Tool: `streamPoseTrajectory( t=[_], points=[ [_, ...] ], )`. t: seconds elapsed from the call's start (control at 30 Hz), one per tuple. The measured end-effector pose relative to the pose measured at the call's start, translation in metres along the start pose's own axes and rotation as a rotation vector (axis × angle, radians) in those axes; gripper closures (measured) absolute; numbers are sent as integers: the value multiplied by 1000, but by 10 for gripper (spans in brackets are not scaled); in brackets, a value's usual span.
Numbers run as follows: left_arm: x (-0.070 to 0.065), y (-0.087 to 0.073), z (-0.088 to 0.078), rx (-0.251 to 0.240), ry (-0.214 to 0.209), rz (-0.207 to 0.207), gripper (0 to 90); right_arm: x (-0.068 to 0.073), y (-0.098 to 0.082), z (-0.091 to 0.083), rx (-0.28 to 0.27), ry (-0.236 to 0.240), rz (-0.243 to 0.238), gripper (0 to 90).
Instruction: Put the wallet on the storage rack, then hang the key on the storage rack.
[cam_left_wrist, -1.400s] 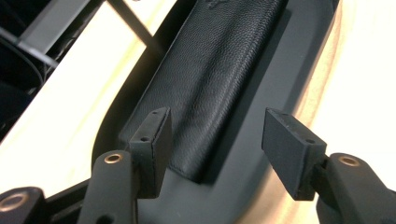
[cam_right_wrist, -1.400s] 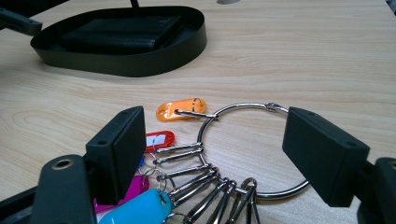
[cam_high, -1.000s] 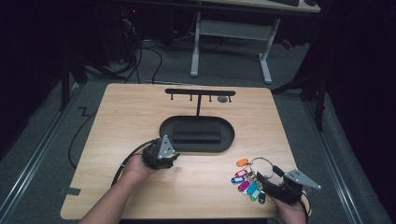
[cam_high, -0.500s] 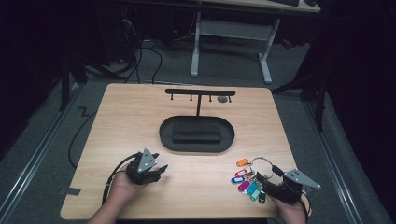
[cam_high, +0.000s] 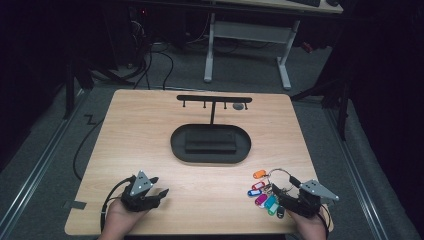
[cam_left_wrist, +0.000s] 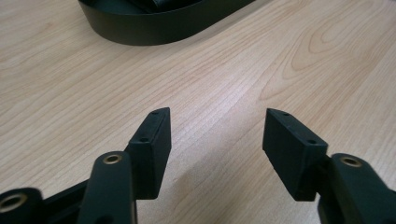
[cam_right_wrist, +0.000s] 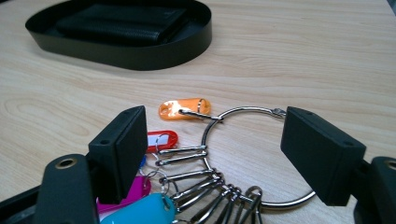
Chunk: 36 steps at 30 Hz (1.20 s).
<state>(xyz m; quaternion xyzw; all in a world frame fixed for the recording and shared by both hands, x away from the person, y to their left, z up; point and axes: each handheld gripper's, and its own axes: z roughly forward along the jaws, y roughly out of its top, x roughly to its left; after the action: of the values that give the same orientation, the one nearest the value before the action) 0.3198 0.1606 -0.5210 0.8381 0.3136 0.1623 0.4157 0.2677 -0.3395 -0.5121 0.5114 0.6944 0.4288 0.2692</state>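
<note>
While the wooden table (cam_high: 150, 130) and the black oval tray (cam_high: 210, 152) sit quiet, the job in hand looks like picking up the key ring (cam_right_wrist: 247, 154). It lies flat near the table's front right corner. The right gripper (cam_right_wrist: 212, 154) has its jaws spread on either side of the ring, not pinching. Next, I think, it must squeeze the wire. The coloured tags (cam_high: 262, 195) fan out leftward. The left gripper (cam_left_wrist: 215, 140) has just been opening, with nothing between its jaws.
</note>
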Motion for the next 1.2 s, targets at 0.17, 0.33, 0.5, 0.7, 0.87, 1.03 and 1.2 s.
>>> streamPoseTrajectory(
  t=[0.17, 0.33, 0.5, 0.7, 0.87, 1.03, 1.2],
  points=[
    [3, 0, 1, -11, 6, 5, 364, 11, 6, 7, 62, -31, -59, 218],
    [6, 0, 3, -9, 2, 18, 316, 15, 13, 12, 135, -62, -72, 193],
    [13, 0, 0, -31, 11, -5, 299, 9, 23, 5, 190, -94, -50, 199],
    [19, 2, -4, -60, 13, -42, 288, -1, 35, -1, 238, -101, -42, 205],
    [15, 1, 1, -37, 11, -29, 286, -7, 44, 10, 319, -35, -72, 203],
    [13, 2, -3, -42, 13, -24, 286, -8, 54, 19, 420, -6, -129, 202],
    [11, -5, -10, -20, 24, -25, 286, -11, 71, 27, 522, -40, -217, 243]
  ],
)
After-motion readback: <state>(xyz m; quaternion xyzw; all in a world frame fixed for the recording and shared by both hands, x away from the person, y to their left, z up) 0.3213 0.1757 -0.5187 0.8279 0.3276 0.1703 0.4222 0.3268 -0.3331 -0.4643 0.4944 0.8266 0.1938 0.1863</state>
